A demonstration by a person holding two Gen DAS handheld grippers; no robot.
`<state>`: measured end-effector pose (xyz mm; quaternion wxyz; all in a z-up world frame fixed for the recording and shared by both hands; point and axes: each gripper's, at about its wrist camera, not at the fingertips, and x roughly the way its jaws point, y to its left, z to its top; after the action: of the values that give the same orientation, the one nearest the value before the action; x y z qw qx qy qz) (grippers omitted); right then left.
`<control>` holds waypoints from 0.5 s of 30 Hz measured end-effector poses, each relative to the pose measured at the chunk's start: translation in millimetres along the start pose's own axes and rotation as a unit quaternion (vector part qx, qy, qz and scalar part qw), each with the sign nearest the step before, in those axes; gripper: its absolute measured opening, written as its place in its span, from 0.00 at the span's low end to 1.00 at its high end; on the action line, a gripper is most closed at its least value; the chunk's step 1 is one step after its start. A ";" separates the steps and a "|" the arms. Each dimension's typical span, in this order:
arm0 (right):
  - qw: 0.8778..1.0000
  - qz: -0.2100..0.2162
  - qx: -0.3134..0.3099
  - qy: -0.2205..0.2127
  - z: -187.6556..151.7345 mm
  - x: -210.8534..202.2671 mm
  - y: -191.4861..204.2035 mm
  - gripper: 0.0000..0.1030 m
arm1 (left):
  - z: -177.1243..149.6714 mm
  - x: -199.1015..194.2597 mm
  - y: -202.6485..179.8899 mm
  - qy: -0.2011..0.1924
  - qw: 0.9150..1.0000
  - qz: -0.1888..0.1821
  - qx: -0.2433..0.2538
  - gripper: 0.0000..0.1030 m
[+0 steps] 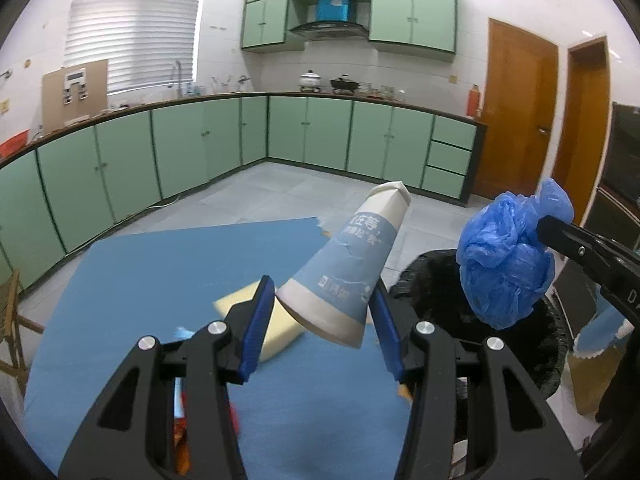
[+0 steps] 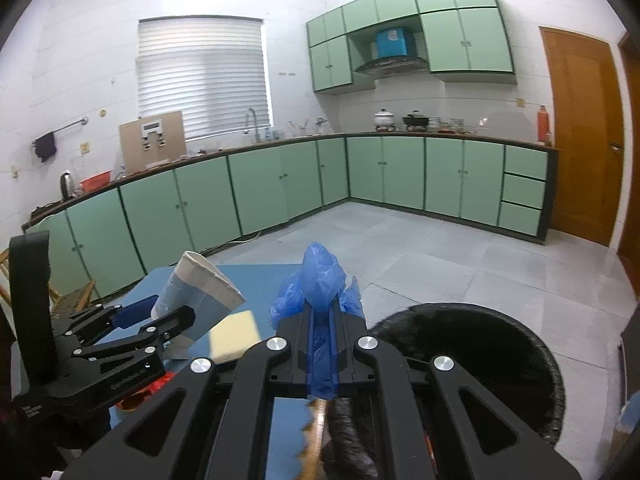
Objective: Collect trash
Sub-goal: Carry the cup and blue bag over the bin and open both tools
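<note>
Left wrist view: the blue plastic bag (image 1: pixel 506 264), clamped in the right gripper (image 2: pixel 322 312), hangs over the black-lined bin (image 1: pixel 552 344) (nearer arm). The paper cup (image 1: pixel 348 268), pinched in the left gripper (image 1: pixel 322 312), tilts up-right, bin to its right.

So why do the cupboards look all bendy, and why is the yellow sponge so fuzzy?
In the left wrist view the fisheye lens bows the green cabinets, and the yellow sponge is smeared behind the sharper paper cup. In the right wrist view the counter curves the same way, the sponge is soft too, and the corners go black.
</note>
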<state>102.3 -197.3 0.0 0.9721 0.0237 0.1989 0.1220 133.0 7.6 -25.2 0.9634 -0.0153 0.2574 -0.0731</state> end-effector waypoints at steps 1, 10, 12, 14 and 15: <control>1.000 -0.007 0.002 0.000 -0.7 -1.8 -6.2 0.06 | 0.1 2.5 -5.2 0.001 1.000 -0.005 0.002 0.45; 0.998 -0.060 0.026 0.001 -10.6 -13.9 -63.7 0.06 | -1.9 28.9 -60.1 0.009 0.998 -0.051 0.032 0.45; 0.997 -0.072 0.033 0.004 -15.0 -15.7 -76.8 0.06 | -1.7 37.7 -73.2 0.012 0.997 -0.061 0.040 0.45; 0.996 -0.085 0.040 0.007 -20.6 -16.9 -92.4 0.06 | -2.6 47.0 -85.6 0.016 0.996 -0.071 0.045 0.45; 0.995 -0.091 0.043 0.009 -23.3 -17.3 -99.4 0.06 | -4.2 51.3 -92.0 0.019 0.996 -0.076 0.047 0.45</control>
<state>100.4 -298.0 -24.3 0.9754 0.0459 0.2142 0.0243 162.6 -91.0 -47.9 0.9496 0.0118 0.2701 -0.1584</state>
